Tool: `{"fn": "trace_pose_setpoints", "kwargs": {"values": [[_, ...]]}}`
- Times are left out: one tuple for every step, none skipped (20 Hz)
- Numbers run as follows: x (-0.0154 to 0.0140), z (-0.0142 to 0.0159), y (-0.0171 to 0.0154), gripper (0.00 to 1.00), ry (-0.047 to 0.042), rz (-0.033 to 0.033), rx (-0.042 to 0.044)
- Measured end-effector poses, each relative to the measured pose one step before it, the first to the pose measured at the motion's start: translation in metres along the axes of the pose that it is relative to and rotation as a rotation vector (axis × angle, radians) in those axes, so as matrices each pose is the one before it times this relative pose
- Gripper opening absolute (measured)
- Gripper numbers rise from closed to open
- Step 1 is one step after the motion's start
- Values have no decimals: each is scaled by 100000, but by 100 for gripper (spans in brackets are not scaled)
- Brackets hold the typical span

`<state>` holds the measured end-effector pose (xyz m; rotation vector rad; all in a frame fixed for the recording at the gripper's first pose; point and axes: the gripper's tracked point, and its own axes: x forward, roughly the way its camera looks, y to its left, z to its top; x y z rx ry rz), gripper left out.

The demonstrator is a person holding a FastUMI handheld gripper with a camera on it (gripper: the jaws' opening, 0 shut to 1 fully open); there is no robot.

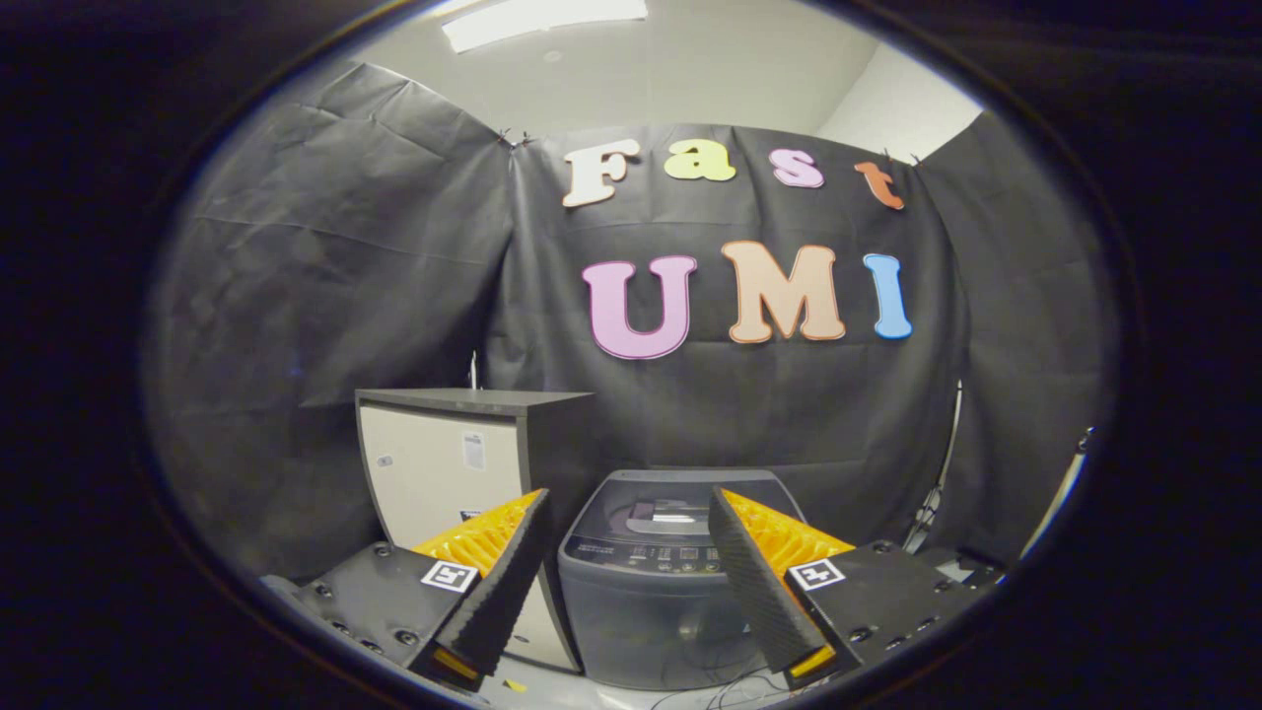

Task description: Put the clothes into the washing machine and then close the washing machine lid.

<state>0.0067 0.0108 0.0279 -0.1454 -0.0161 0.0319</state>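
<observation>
A small grey top-loading washing machine (pixel 646 582) stands on the floor ahead of me, seen between and beyond my two fingers. Its dark glass lid (pixel 675 508) lies flat, closed over the tub, with the control strip along the front edge. My gripper (pixel 626 505) hangs well in front of the machine and above it, open wide, with nothing between its black ribbed pads (pixel 503 582). I see no clothes outside the machine.
A beige cabinet (pixel 444 473) with a dark top stands just left of the washing machine, close against it. Cables (pixel 730 690) lie on the floor in front of the machine. A stand leg (pixel 1060 493) leans at the far right.
</observation>
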Motion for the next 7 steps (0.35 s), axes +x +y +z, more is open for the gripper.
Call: {"fn": "trace_pose_setpoints", "kwargs": {"values": [[39, -174, 181, 99, 215, 365, 649], [-103, 111, 150, 99, -418, 480, 678], [-66, -35, 88, 99, -247, 49, 170], [-66, 24, 21, 99, -61, -235, -289], [-10, -106, 30, 99, 214, 86, -404], [-14, -99, 189, 99, 167, 382, -492], [29, -151, 67, 99, 170, 101, -591]]}}
